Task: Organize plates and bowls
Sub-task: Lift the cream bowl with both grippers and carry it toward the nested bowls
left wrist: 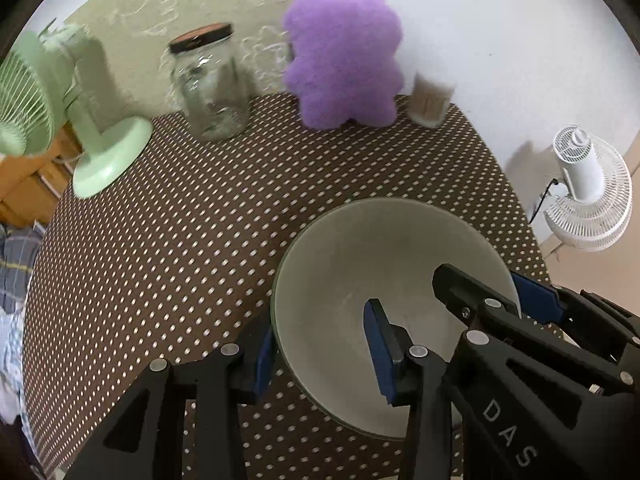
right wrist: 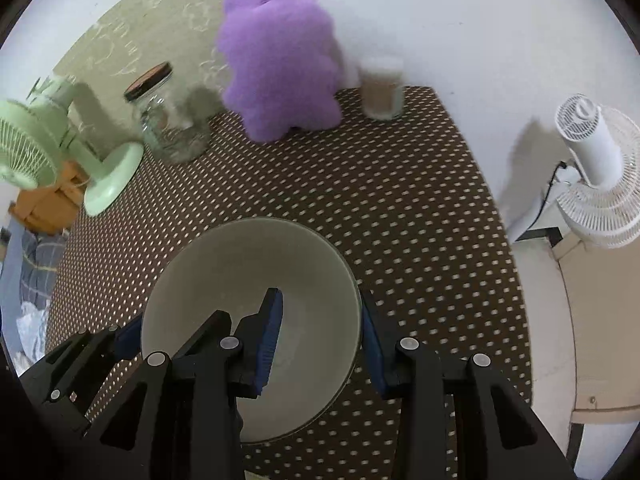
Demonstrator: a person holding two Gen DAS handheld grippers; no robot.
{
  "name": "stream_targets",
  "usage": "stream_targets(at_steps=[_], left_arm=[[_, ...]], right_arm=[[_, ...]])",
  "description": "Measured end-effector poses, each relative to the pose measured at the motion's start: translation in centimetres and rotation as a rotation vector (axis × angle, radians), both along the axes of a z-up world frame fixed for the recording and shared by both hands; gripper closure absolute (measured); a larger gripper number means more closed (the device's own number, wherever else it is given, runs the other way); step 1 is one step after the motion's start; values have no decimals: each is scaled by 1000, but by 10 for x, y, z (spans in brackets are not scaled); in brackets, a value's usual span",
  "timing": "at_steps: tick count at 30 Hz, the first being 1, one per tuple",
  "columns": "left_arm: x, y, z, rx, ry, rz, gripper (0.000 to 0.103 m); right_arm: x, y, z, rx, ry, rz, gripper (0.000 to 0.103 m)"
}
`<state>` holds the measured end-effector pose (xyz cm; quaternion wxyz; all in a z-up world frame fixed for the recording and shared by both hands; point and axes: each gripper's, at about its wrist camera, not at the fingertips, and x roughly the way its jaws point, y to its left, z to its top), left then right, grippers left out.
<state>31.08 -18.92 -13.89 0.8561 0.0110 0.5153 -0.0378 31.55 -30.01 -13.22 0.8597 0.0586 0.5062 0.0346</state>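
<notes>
A pale green-grey bowl (left wrist: 360, 264) sits on the brown dotted tablecloth (left wrist: 180, 240); it also shows in the right wrist view (right wrist: 240, 272). My left gripper (left wrist: 320, 352) is open and straddles the bowl's left rim, one finger outside, one inside. My right gripper (right wrist: 324, 340) is open and straddles the right rim in the same way. The right gripper also shows in the left wrist view (left wrist: 492, 292) at the bowl's right rim. The left gripper shows in the right wrist view (right wrist: 120, 336) at the bowl's left rim.
At the table's back stand a green desk fan (left wrist: 80, 136), a lidded glass jar (left wrist: 208, 84), a purple plush toy (left wrist: 344, 48) and a cup of sticks (left wrist: 430, 100). A white floor fan (left wrist: 588, 188) stands past the table's right edge.
</notes>
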Motion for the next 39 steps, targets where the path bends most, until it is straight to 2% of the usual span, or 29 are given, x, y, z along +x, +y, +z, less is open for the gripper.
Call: stream_targets(at_steps=[3, 8, 13, 18, 27, 39], left_arm=[[-6, 7, -3, -2, 0, 17, 62], [-5, 6, -2, 40, 3, 38, 68], [-6, 1, -4, 53, 9, 38, 73], [-8, 1, -4, 87, 6, 40, 85], [-17, 4, -2, 97, 27, 30, 85], [-40, 18, 28, 86, -19, 15, 85]], right_arm=[[-3, 9, -5, -4, 12, 17, 61], [-7, 13, -4, -16, 7, 21, 64], [-10, 12, -4, -39, 23, 10, 71], [-15, 10, -4, -67, 22, 9, 81], [-22, 12, 0, -101, 28, 7, 82], [-43, 27, 29, -99, -7, -9, 82]])
